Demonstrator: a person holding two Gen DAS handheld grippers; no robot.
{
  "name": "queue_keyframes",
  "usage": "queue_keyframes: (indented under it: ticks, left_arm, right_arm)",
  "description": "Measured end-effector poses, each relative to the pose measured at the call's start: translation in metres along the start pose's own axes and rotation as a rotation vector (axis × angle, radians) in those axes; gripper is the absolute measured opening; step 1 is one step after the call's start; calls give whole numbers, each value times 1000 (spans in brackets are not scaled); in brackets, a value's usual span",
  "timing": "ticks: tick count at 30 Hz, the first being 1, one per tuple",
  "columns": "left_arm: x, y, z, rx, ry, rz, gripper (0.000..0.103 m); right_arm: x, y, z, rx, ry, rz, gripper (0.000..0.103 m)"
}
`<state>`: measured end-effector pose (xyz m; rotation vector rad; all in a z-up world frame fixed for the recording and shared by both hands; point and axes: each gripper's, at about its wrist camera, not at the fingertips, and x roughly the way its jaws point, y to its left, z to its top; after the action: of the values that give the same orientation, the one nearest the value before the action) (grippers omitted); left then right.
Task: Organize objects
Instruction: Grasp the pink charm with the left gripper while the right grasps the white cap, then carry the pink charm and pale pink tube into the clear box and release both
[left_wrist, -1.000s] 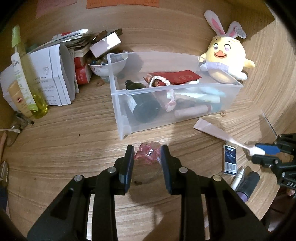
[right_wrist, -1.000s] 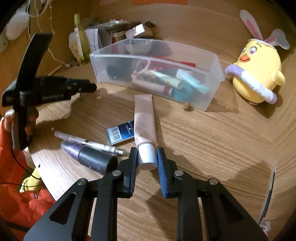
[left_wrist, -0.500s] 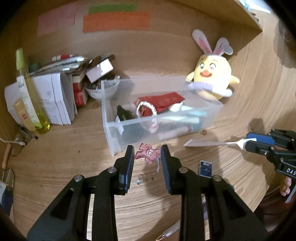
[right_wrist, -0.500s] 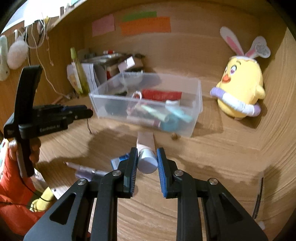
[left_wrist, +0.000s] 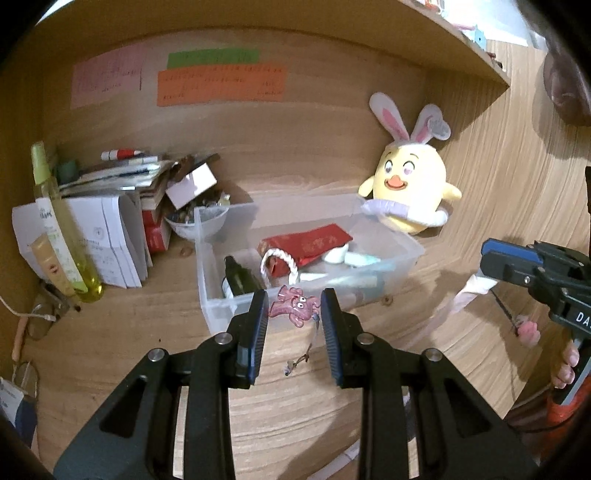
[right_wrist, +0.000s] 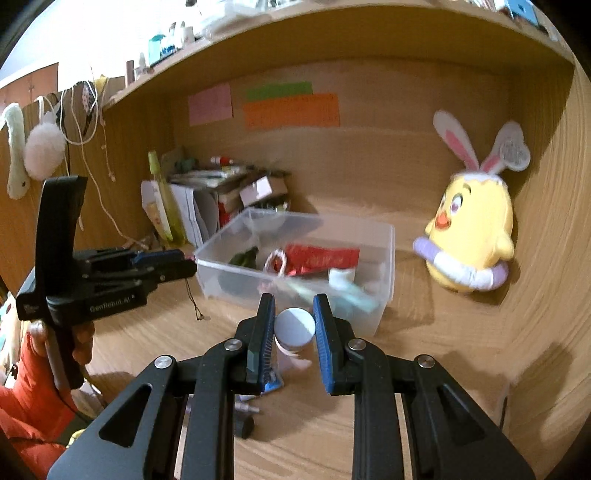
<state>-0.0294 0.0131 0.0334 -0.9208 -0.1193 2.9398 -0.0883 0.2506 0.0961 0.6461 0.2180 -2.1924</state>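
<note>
My left gripper (left_wrist: 294, 309) is shut on a small pink elephant charm (left_wrist: 293, 305) and holds it in the air just in front of the clear plastic bin (left_wrist: 208, 266); its cord dangles below. My right gripper (right_wrist: 293, 320) is shut on the white cap of a pink tube (right_wrist: 294, 328), lifted above the desk before the bin (right_wrist: 384, 258). The bin holds a dark bottle (left_wrist: 236, 280), a red packet (left_wrist: 308, 243) and several tubes. The right gripper also shows at the right of the left wrist view (left_wrist: 517, 266).
A yellow bunny-eared plush (left_wrist: 408, 195) stands behind the bin's right end. Papers, boxes and a yellow-green bottle (left_wrist: 61, 229) crowd the back left. A blue pack (right_wrist: 273, 380) and a dark tube (right_wrist: 243, 424) lie on the desk below my right gripper.
Both grippers have risen from the desk with their objects. The elephant charm and the pink tube have been lifted from the desk surface and now sit level with the bin.
</note>
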Motion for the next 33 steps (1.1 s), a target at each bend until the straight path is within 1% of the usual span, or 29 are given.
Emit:
queue_keyframes:
  ticks: [7,14,22,28,33]
  left_arm:
    - [0,0,16,-5,-28,-3,29]
    - [1,3,36,-14,-55,-8,29]
    - [14,13,60,-21,-79,64,29]
    - [31,22,73,-37,-75,81,29]
    - [54,30,74,-49,-36,89,29]
  right_arm:
    - [2,2,22,-20,-45,-12,19]
    - [3,2,53,-46,-100,-21,19]
    - [13,7,82,-85,-147,-42,19]
    - [37,2,94,-84,-131,-65,19]
    - [66,-4,93,-80,-82,-74,19]
